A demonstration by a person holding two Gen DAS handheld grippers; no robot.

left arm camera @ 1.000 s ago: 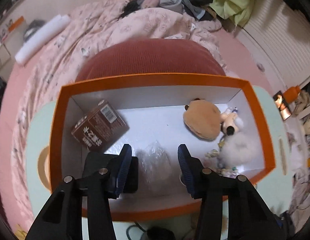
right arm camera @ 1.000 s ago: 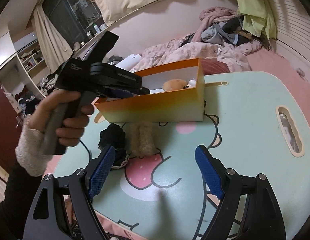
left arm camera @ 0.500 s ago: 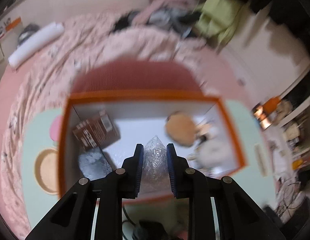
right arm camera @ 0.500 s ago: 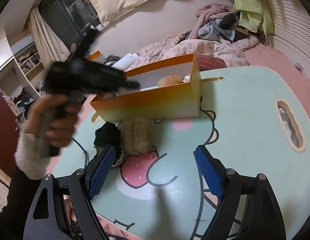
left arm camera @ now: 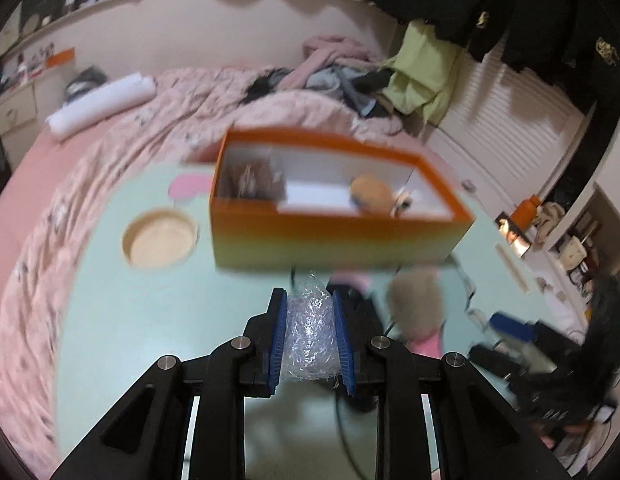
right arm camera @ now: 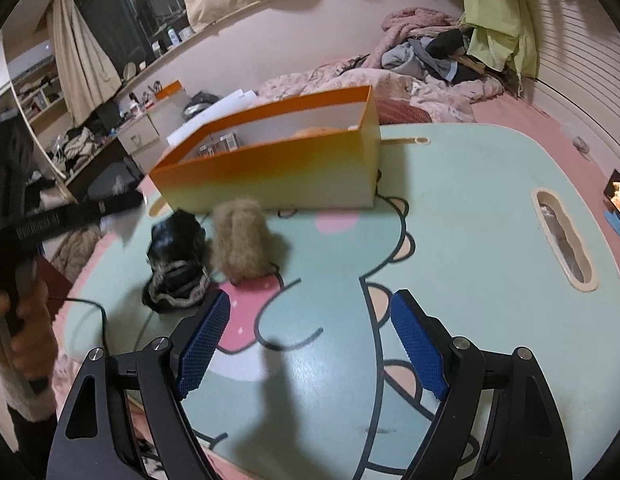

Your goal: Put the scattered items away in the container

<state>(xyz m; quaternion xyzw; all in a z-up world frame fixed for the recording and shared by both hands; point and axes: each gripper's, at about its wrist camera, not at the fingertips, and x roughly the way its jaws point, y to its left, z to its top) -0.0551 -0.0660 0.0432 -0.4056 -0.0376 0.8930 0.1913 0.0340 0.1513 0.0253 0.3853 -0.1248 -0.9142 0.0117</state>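
We see the bed (left arm camera: 122, 148) behind everything, covered in a pink quilt with a heap of clothes (right arm camera: 437, 52) at its far end. In front of it lies the mint-green tabletop (right arm camera: 469, 240) printed with a cartoon figure. On it stands the orange box (right arm camera: 270, 176), open at the top, white inside. In the box we make out a brown carton (left arm camera: 250, 182) at the left end and a tan round plush (left arm camera: 369, 196) toward the right, with a small white thing beside it that is too blurred to name.

Just in front of the box, on the tabletop, sit a tan fuzzy toy (right arm camera: 240, 240) and, touching its left side, a black bundle (right arm camera: 176, 264) with a knitted edge. A dark cable trails off it to the left.

Our left gripper (left arm camera: 311, 340) has its fingers (left arm camera: 278, 340) drawn close, pinching a crinkled clear plastic bag (left arm camera: 310, 336) between the blue pads; the bag is outside the box, above the tabletop on its near side. Our right gripper (right arm camera: 310, 344) hangs over the tabletop with fingers (right arm camera: 415, 348) spread wide and nothing between them.
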